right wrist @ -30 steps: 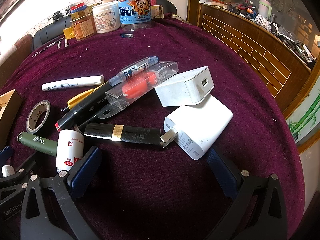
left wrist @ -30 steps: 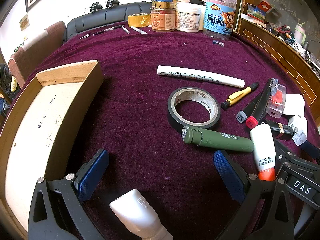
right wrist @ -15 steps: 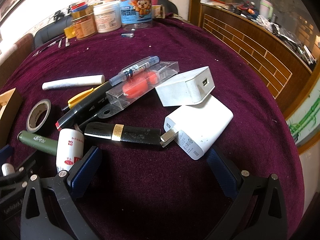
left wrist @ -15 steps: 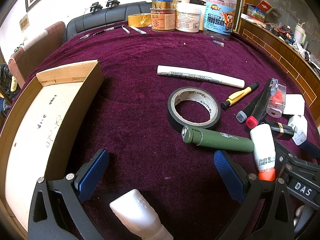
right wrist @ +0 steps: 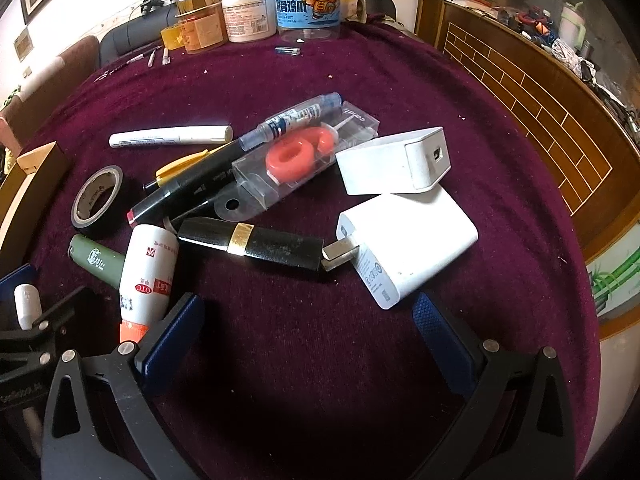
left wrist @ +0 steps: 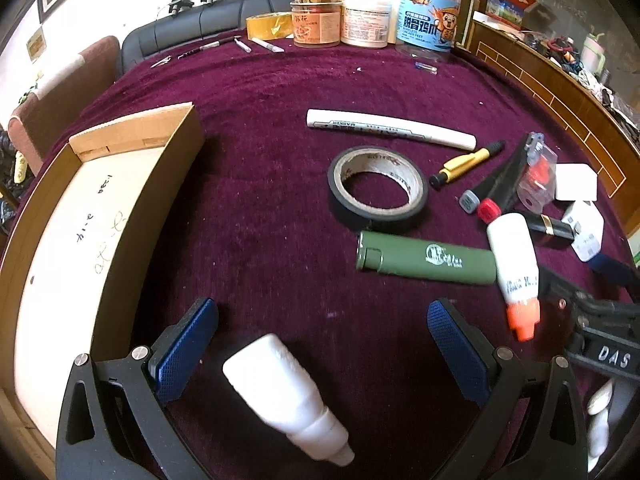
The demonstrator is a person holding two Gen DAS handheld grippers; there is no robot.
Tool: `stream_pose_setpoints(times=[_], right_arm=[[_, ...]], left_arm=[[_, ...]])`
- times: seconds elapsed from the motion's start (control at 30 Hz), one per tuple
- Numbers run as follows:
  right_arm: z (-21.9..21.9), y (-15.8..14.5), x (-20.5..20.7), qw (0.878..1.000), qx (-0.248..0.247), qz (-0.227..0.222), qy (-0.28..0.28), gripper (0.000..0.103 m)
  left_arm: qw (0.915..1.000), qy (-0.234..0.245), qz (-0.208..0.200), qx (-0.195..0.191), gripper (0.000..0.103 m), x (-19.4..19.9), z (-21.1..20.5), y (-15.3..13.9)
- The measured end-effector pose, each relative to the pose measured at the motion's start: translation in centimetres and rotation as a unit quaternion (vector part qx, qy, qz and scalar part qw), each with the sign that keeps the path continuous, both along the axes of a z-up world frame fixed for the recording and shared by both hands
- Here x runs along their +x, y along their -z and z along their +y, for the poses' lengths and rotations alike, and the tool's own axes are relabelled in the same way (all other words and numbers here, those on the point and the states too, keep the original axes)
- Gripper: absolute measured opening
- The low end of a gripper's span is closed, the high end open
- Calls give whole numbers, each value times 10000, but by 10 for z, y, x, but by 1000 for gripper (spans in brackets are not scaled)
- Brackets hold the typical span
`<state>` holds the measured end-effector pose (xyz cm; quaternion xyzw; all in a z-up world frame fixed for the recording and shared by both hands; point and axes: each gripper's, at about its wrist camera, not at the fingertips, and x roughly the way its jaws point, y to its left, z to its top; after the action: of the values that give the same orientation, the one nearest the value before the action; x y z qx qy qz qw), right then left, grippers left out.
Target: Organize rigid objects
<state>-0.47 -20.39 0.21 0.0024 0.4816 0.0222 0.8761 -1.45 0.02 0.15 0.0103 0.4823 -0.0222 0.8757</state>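
Loose objects lie on a purple cloth. In the left wrist view my left gripper (left wrist: 322, 320) is open and empty, with a small white bottle (left wrist: 284, 394) lying between its fingers. Ahead are a green lighter (left wrist: 426, 259), a black tape roll (left wrist: 376, 188), a white marker (left wrist: 390, 129) and a cardboard box (left wrist: 80, 216) at the left. In the right wrist view my right gripper (right wrist: 306, 320) is open and empty just short of a white charger (right wrist: 404, 248), a black tube with a gold band (right wrist: 250, 243) and a white bottle with an orange cap (right wrist: 146, 276).
A second charger (right wrist: 394, 160), a clear case with an orange ring (right wrist: 296, 160) and pens (right wrist: 184, 192) sit behind. Jars (left wrist: 366, 24) and a yellow tape roll (left wrist: 269, 26) stand at the table's far edge. A wooden ledge (right wrist: 560, 120) runs along the right.
My right gripper has moved a little forward toward the chargers and the black tube. The left gripper has barely moved. Both stay open.
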Motion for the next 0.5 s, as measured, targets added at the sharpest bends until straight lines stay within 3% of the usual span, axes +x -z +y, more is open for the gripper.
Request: stream_pose_setpoints(times=[0.4, 0.5], right_arm=[[0, -3, -8, 9998, -147, -68, 152, 103], [-6, -21, -25, 9974, -173, -600, 355, 103]], left_arm=[[9998, -155, -57, 90, 102, 0, -3, 0], [9998, -154, -54, 89, 102, 0, -3, 0]])
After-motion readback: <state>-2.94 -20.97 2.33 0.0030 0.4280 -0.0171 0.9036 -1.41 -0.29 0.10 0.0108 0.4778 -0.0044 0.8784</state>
